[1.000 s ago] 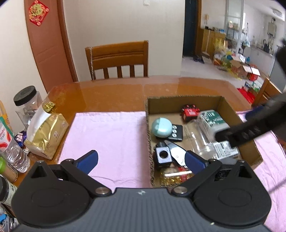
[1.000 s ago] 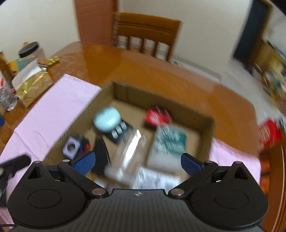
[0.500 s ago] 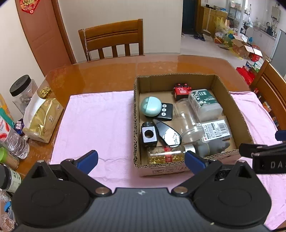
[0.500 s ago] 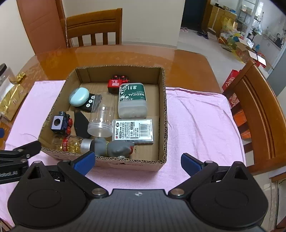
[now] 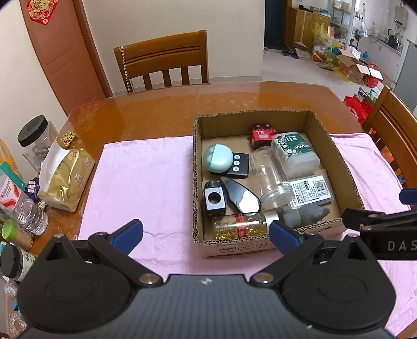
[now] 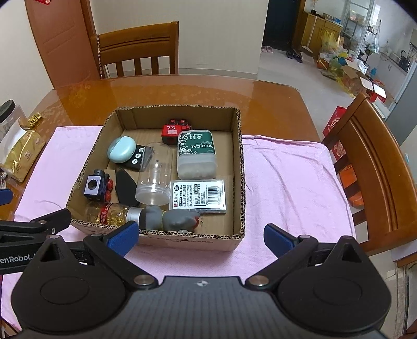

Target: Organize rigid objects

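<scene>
I have drawn both tongs back from the cardboard box (image 6: 238, 167); left tongs (image 5: 206, 230) and right tongs (image 6: 200, 236) gape empty, sorting apparently complete.

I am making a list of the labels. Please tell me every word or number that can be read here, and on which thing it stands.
"MEDICAL": green-lidded swab box.
"S.L": red toy block.
"DAS", cut off: right gripper.
"enRobot.", cut off: left gripper.
Too small to read: barcode label of the flat clear case, red band of the gold capsule bottle, gold bag, red door ornament.
</scene>
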Demonstrator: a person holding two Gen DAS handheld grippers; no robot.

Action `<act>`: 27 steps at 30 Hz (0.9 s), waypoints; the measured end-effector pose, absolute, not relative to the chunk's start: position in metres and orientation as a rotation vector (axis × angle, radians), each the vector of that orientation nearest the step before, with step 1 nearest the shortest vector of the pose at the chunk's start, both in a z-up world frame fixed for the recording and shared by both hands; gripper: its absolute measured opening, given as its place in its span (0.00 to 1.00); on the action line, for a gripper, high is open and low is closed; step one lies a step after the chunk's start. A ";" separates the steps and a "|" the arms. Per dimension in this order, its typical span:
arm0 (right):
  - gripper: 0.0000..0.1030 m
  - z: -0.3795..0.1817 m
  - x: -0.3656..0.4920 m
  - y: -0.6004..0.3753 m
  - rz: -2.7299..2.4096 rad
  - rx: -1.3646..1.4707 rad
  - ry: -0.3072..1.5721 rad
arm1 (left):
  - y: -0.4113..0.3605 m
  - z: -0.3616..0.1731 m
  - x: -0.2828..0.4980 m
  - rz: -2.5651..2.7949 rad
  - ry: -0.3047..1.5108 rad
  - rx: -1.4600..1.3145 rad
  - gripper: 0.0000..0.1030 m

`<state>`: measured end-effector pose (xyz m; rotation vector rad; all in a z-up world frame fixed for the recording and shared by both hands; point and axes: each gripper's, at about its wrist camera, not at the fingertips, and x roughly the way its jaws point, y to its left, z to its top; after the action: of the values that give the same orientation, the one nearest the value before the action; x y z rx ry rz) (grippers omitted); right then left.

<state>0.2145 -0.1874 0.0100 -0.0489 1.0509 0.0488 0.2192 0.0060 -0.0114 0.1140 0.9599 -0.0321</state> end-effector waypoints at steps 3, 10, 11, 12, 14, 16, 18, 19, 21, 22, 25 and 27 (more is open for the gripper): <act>1.00 0.011 0.214 -0.187 0.051 -0.051 1.050 | 0.007 -0.011 0.219 -0.028 0.958 0.110 0.99; 1.00 0.012 0.214 -0.187 0.047 -0.050 1.046 | 0.006 -0.009 0.219 -0.026 0.955 0.104 0.99; 1.00 0.012 0.214 -0.187 0.048 -0.049 1.045 | 0.006 -0.008 0.219 -0.025 0.954 0.104 0.99; 1.00 0.012 0.214 -0.187 0.049 -0.049 1.046 | 0.006 -0.008 0.219 -0.024 0.954 0.104 0.99; 1.00 0.013 0.214 -0.187 0.047 -0.048 1.043 | 0.006 -0.007 0.219 -0.023 0.952 0.106 0.99; 1.00 0.013 0.214 -0.188 0.047 -0.048 1.042 | 0.006 -0.007 0.219 -0.023 0.953 0.104 0.99; 1.00 0.014 0.214 -0.188 0.047 -0.045 1.040 | 0.006 -0.006 0.219 -0.021 0.951 0.106 0.99; 1.00 0.014 0.214 -0.188 0.046 -0.045 1.039 | 0.006 -0.006 0.219 -0.019 0.951 0.106 0.99; 1.00 0.014 0.214 -0.188 0.046 -0.046 1.037 | 0.005 -0.005 0.219 -0.018 0.950 0.107 0.99; 1.00 0.015 0.214 -0.188 0.044 -0.047 1.036 | 0.005 -0.006 0.219 -0.017 0.950 0.107 0.99; 1.00 0.015 0.214 -0.188 0.043 -0.047 1.035 | 0.004 -0.005 0.219 -0.015 0.950 0.109 0.99; 1.00 0.015 0.214 -0.189 0.041 -0.048 1.035 | 0.004 -0.005 0.218 -0.012 0.952 0.110 0.99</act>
<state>0.2141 -0.1886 0.0148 -0.0478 1.0353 0.0411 0.2184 0.0038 -0.0047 0.1097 0.9516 -0.0118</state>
